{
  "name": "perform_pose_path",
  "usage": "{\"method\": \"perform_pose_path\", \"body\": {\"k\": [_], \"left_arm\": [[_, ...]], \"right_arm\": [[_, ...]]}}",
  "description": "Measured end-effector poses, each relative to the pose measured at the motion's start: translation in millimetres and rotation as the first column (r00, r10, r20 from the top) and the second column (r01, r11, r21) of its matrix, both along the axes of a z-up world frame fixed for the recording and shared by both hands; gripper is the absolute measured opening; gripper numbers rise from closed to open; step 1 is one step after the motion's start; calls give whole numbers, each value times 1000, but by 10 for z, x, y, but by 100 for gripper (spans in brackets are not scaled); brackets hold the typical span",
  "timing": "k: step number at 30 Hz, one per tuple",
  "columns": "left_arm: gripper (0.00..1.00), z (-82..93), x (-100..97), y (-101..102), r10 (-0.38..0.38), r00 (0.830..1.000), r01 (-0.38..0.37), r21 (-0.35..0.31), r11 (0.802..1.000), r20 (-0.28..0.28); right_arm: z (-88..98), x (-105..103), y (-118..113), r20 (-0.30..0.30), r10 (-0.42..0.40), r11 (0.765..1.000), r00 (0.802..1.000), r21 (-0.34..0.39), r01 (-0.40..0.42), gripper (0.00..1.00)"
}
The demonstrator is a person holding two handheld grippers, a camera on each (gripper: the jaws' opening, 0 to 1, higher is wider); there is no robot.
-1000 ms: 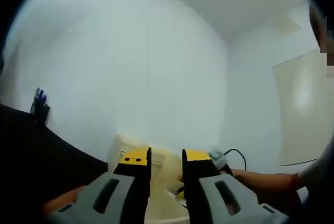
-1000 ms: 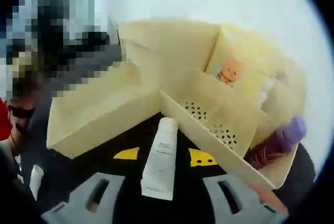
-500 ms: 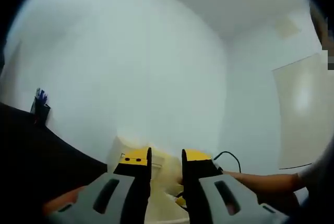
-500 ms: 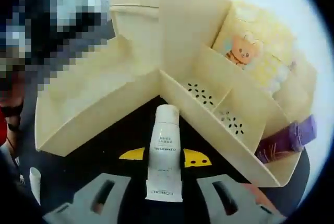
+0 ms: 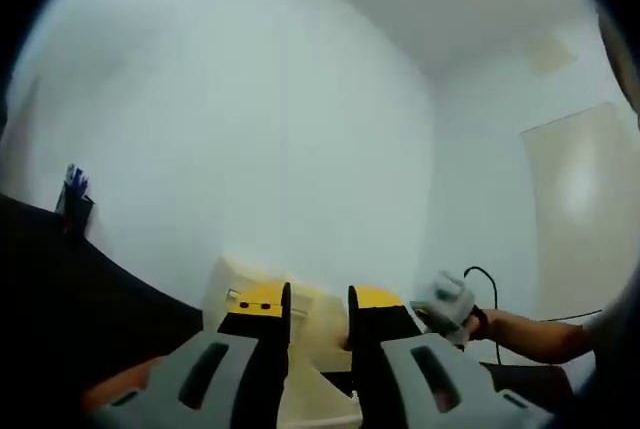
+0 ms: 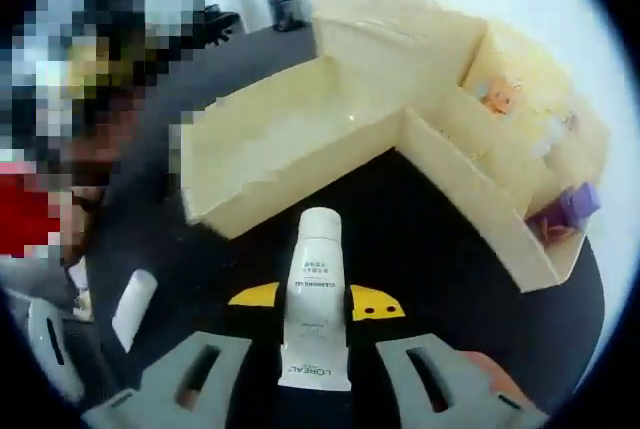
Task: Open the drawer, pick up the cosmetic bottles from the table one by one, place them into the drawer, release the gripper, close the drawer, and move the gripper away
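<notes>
Holding a white tube [image 6: 316,299] between its yellow tips, the right claw [image 6: 316,301] is hanging over the dark desk [image 6: 440,239] with the open drawer [image 6: 290,139] at 12 o'clock, and the tube is maybe slipping out if the squeeze is loosening.

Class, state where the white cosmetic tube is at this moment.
In the right gripper view, the white tube sits bottom centre, clamped by the right gripper, just short of the open drawer.
</notes>
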State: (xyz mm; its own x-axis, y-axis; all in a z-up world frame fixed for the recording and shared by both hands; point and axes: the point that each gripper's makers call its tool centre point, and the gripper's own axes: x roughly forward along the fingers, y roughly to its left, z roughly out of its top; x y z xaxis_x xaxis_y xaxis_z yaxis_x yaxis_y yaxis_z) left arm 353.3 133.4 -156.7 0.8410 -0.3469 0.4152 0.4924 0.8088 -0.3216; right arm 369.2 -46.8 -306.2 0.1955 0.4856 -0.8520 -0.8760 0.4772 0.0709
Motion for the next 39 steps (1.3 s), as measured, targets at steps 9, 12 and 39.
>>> {"method": "perform_pose_path", "body": {"k": [9,12,39], "left_arm": [[27,-62,21,-80,2,1000,-1,70,998,-12],[27,-65,14,-97,-1,1000,1,86,996,-9],[27,-190,-998,101,164,971,-118,249,961,-172]], "right_arm": [[75,-559,146,14,152,988,988,-20,-152,20],[147,-599,217,33,162,987,986,1,-162,20],[323,-1036,654,198,201,954,960,185,-237,17]]}}
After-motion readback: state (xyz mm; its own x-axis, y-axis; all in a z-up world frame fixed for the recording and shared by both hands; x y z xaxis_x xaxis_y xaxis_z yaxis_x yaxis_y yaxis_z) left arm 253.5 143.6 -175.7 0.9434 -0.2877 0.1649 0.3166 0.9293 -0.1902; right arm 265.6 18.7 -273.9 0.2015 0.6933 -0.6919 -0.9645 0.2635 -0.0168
